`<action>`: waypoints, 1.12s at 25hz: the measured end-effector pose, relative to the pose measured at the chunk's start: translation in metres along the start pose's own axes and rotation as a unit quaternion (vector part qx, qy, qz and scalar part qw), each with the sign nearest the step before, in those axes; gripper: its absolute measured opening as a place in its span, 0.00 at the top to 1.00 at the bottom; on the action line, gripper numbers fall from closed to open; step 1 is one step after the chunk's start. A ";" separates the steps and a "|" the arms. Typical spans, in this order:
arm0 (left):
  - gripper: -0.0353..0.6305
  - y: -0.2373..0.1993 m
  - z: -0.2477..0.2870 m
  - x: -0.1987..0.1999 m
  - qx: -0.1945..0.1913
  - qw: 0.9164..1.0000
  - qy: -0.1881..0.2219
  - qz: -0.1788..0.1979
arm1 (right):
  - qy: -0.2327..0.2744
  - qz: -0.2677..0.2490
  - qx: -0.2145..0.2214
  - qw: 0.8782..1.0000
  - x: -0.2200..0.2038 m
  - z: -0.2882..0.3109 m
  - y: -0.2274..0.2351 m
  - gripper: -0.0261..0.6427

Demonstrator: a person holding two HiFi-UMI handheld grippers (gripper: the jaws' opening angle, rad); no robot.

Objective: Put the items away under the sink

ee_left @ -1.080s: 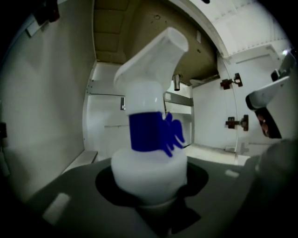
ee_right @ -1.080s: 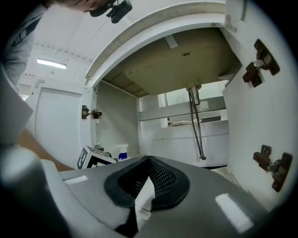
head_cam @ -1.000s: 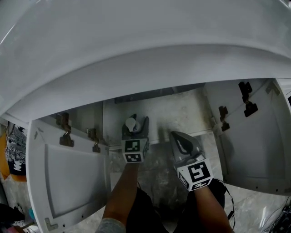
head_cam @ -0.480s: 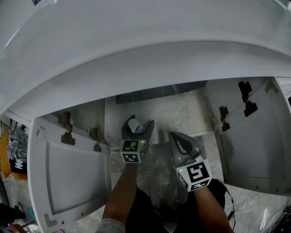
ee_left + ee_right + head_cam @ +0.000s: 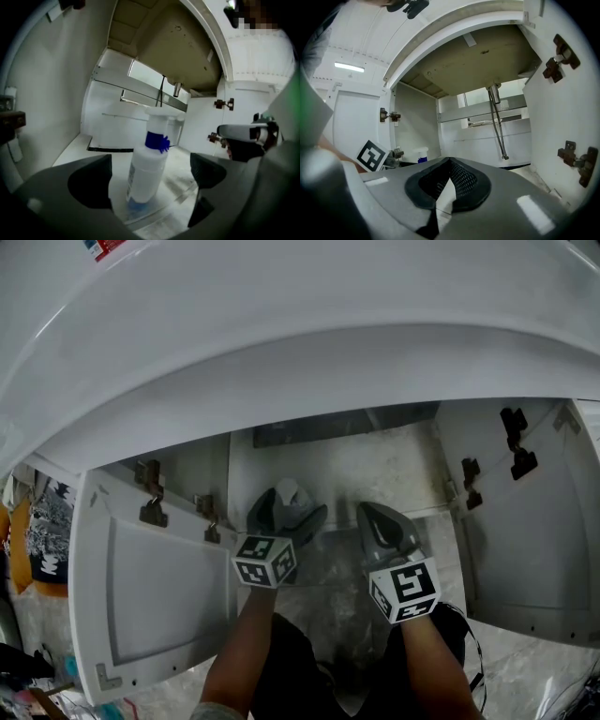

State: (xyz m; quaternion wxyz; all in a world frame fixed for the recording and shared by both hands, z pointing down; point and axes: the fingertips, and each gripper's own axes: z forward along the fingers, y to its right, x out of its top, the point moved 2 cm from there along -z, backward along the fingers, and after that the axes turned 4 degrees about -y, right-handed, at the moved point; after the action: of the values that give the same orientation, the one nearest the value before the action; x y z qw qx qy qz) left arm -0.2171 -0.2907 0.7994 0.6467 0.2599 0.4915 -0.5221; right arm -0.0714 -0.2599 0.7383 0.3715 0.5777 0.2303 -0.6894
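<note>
A white spray bottle (image 5: 144,171) with a blue collar stands upright on the cabinet floor (image 5: 183,176) under the sink. It shows from above as a white cap (image 5: 287,491). My left gripper (image 5: 287,514) is open around it. Its jaws have just been opening and stand wide on either side, clear of the bottle. In the left gripper view the pads (image 5: 91,180) do not touch it. My right gripper (image 5: 382,527) hovers beside it on the right, shut with nothing held; its jaws (image 5: 449,182) meet. The bottle's cap (image 5: 421,154) also shows far left in the right gripper view.
Both cabinet doors hang open, the left door (image 5: 155,601) and the right door (image 5: 525,549), with dark hinges on them. The white sink rim (image 5: 281,352) overhangs the opening. A drain pipe (image 5: 497,119) drops from the basin underside (image 5: 478,61) at the back.
The left jaws have spread apart and let go of the spray bottle, which stays standing. The left gripper has drawn back a little toward me and rolled. The right gripper has not moved.
</note>
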 end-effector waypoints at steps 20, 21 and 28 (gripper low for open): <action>0.55 0.085 -0.102 0.062 -0.024 0.988 0.134 0.077 | 0.025 -0.013 0.015 0.999 0.034 -0.016 -0.013 0.97; 0.61 0.086 -0.105 0.067 -0.017 0.988 0.130 0.080 | 0.026 -0.014 0.019 0.999 0.038 -0.019 -0.017 0.97; 0.93 0.120 -0.159 0.161 0.030 0.988 0.142 0.045 | -0.023 -0.018 0.053 0.998 0.116 -0.071 -0.046 0.97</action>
State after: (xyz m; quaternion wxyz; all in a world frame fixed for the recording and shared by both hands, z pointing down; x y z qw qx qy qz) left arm -0.1679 -0.1855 0.5714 0.5855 0.3724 0.5503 -0.4644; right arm -0.0698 -0.2071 0.6046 0.3329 0.5761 0.1953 -0.7205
